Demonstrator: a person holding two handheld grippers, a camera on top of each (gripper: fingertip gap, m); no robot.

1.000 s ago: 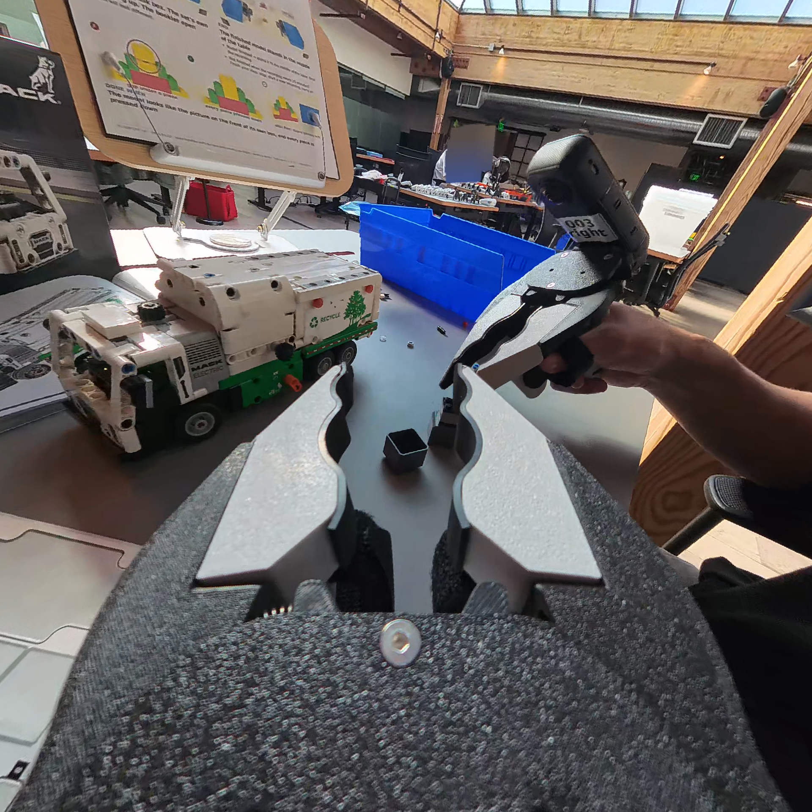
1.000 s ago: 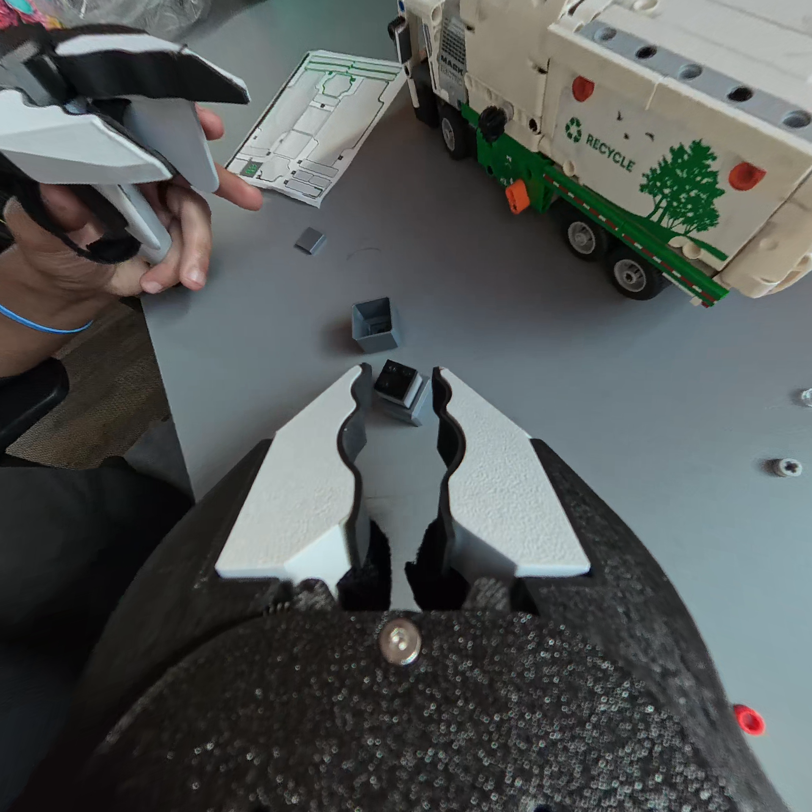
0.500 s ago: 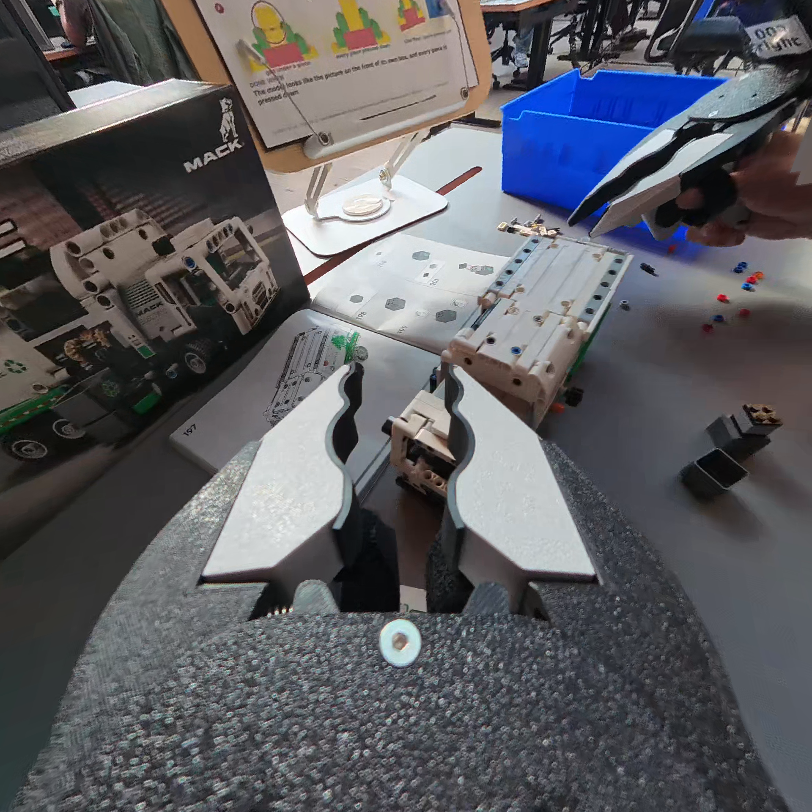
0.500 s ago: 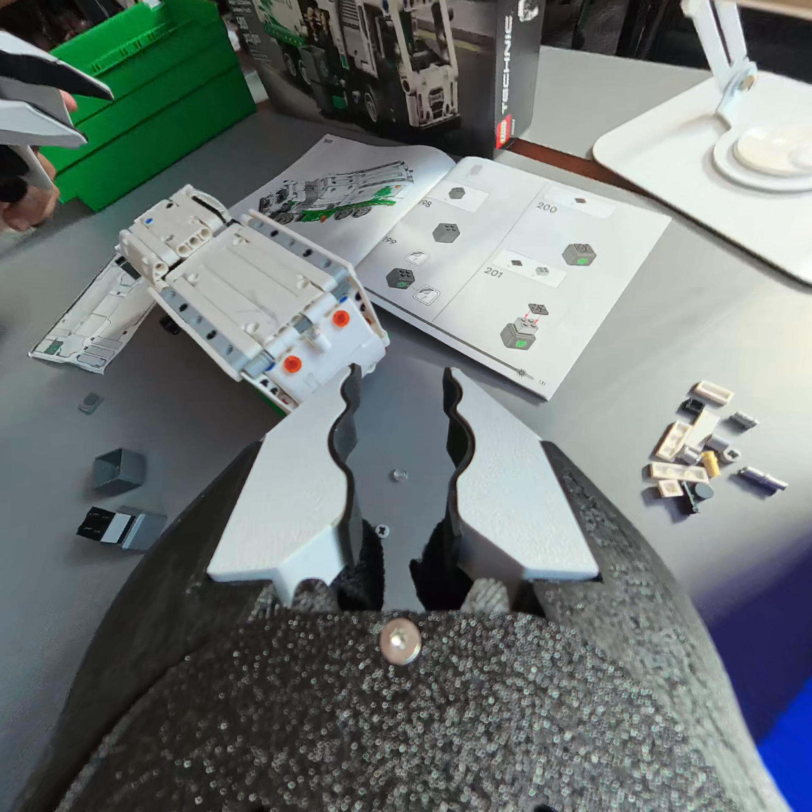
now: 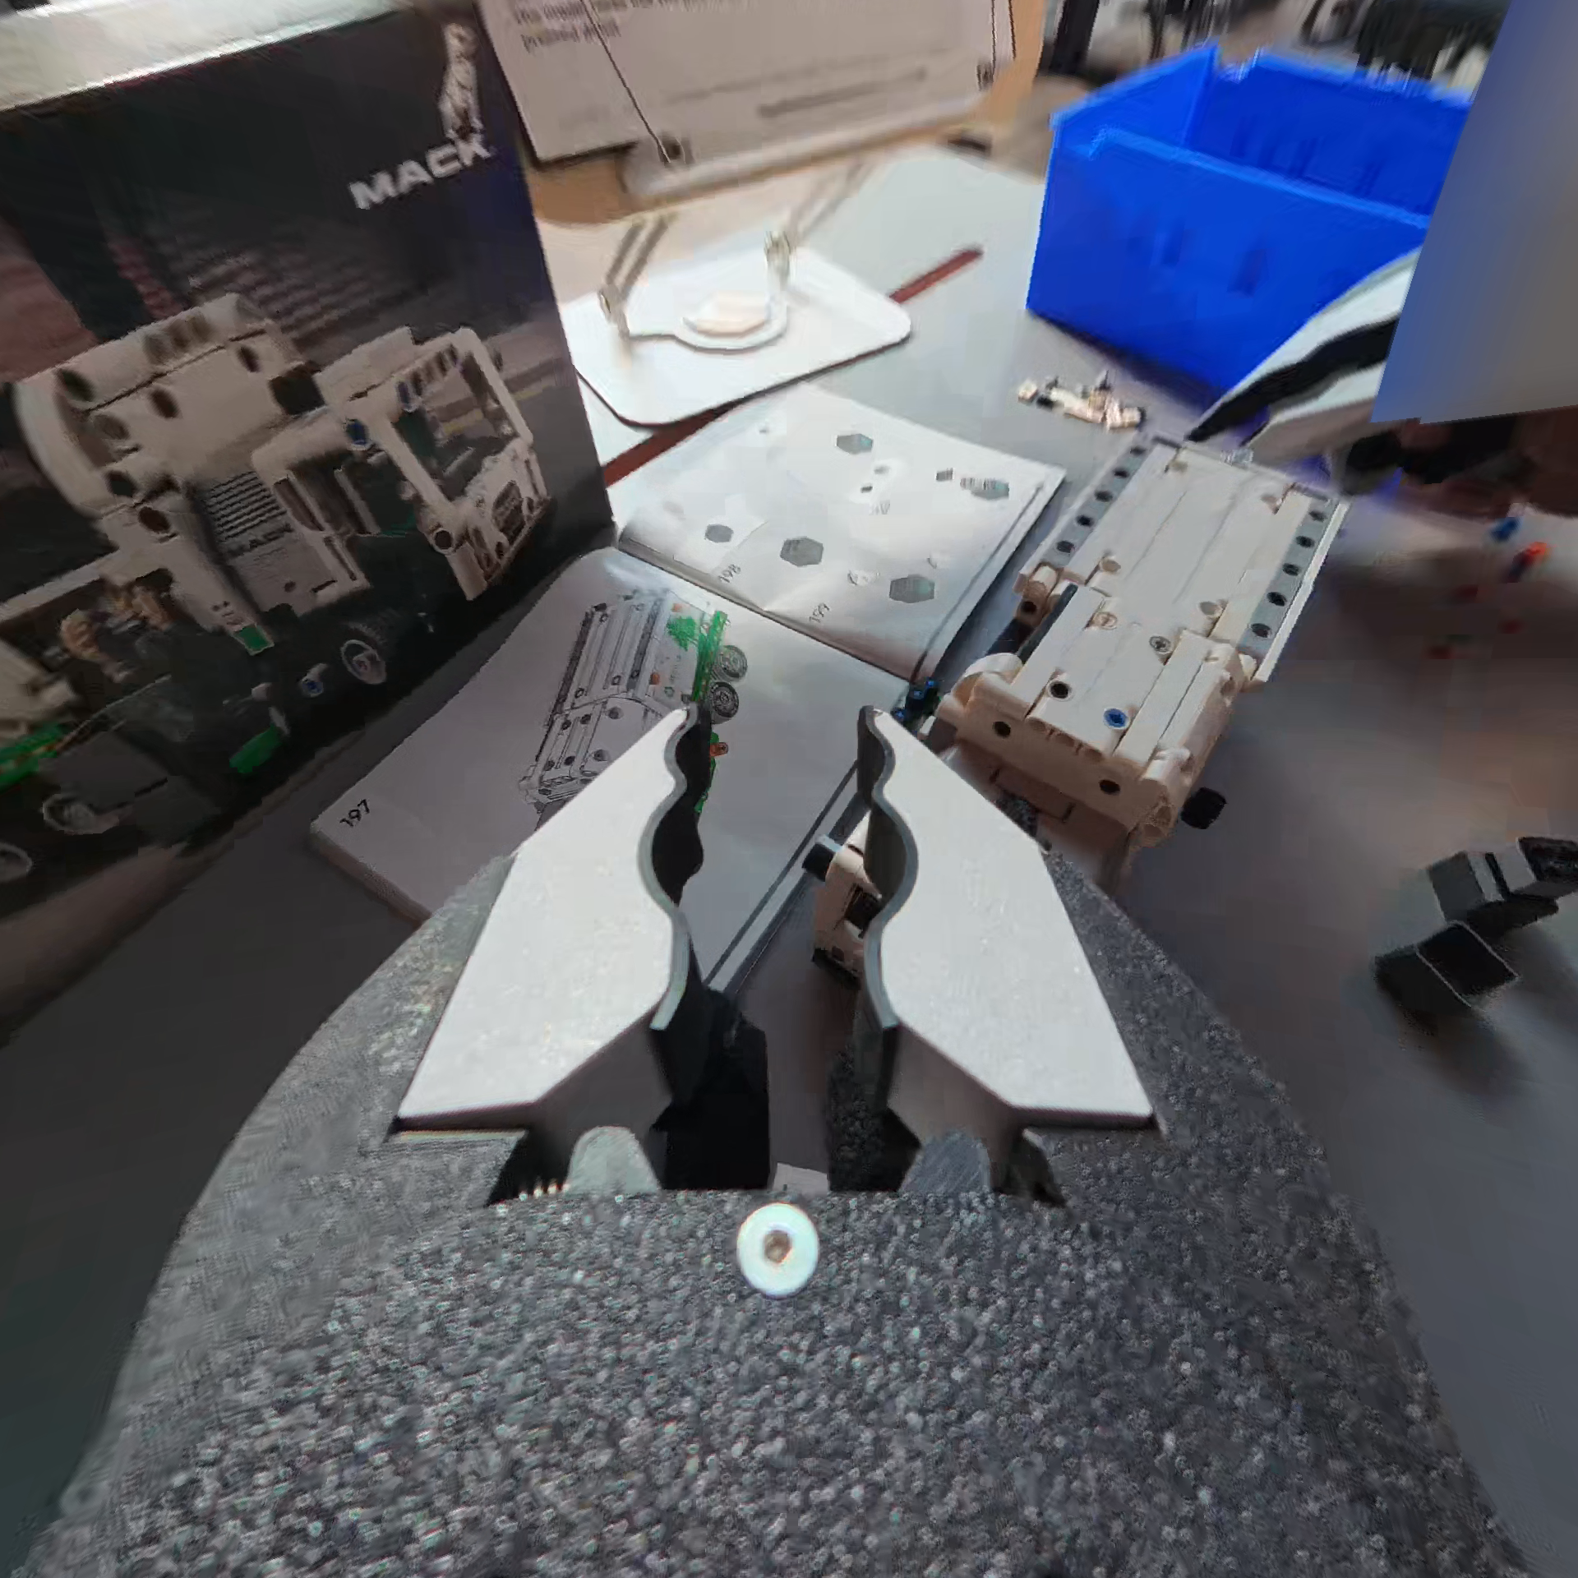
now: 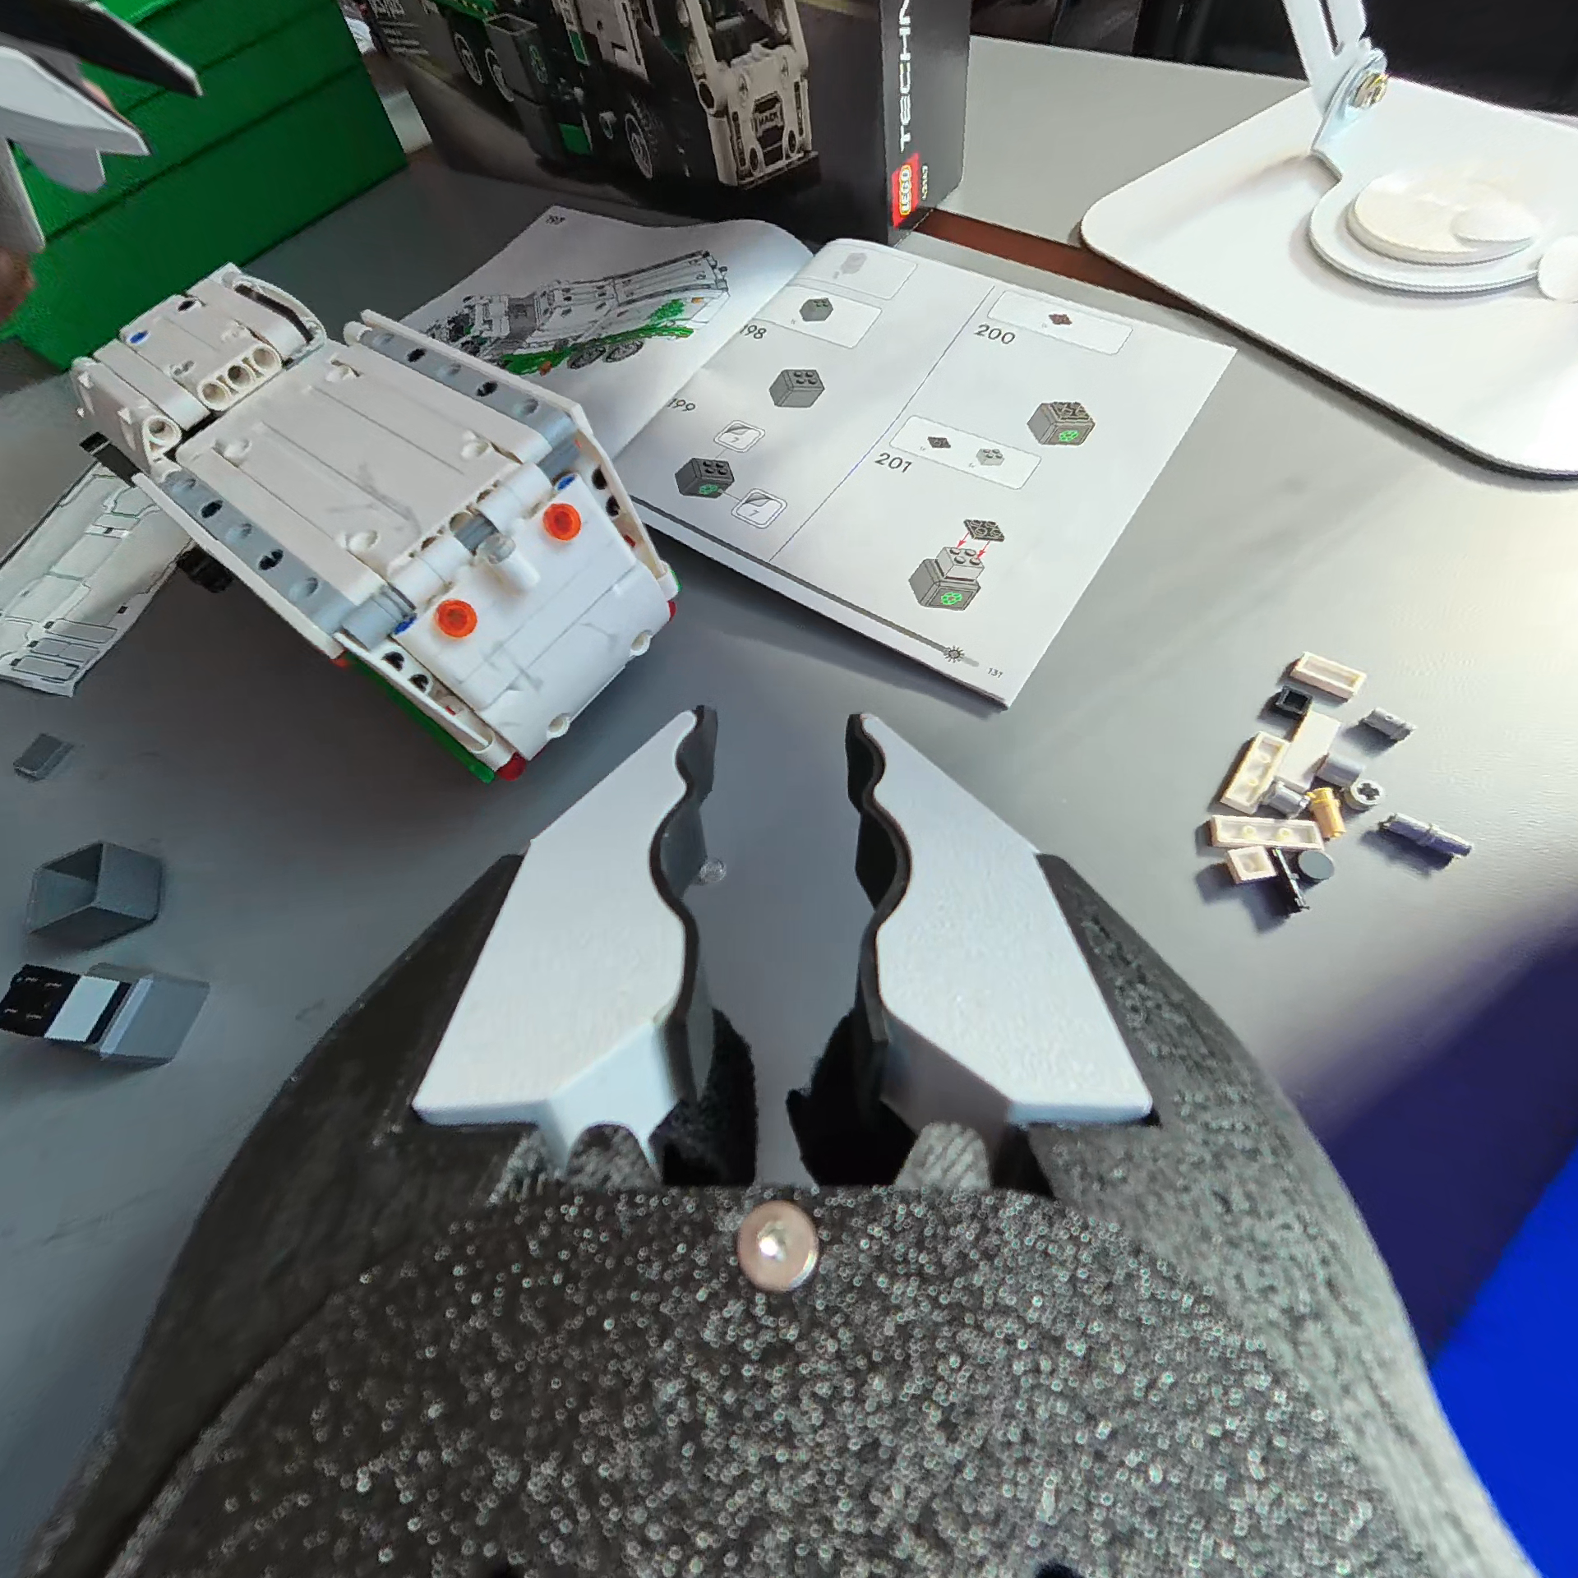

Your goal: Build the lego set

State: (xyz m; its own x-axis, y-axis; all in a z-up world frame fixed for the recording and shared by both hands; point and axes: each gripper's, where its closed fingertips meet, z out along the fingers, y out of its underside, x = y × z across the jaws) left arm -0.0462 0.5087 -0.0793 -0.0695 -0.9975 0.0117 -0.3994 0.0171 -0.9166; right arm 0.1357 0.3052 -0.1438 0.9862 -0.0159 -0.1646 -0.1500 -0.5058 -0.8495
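The white and green lego truck (image 6: 367, 529) stands on the grey table, its rear with two orange studs toward my right gripper (image 6: 781, 726), which is open and empty just behind it. The truck also shows in the left wrist view (image 5: 1136, 649). My left gripper (image 5: 781, 726) is open and empty above the open instruction booklet (image 5: 820, 546), its right finger (image 5: 965, 922) in front of the truck's cab. A grey open box piece (image 6: 94, 892) and a black, white and grey block (image 6: 102, 1012) lie left of the right gripper. A pile of small pieces (image 6: 1298, 786) lies to its right.
The set's box (image 5: 256, 470) stands at the left, a blue bin (image 5: 1221, 213) at the back right. A green bin (image 6: 196, 154), a white stand base (image 6: 1366, 256), a sticker sheet (image 6: 60, 598) and a small grey tile (image 6: 43, 756) are on the table. About 30 cm separates my left fingertips from my right. The small grey tile (image 6: 43, 756) is about 20 cm from my left fingertips.
The right gripper has left the black-topped grey block and swung right to behind the truck. The left gripper has swung from the grey box piece to the booklet and truck cab.
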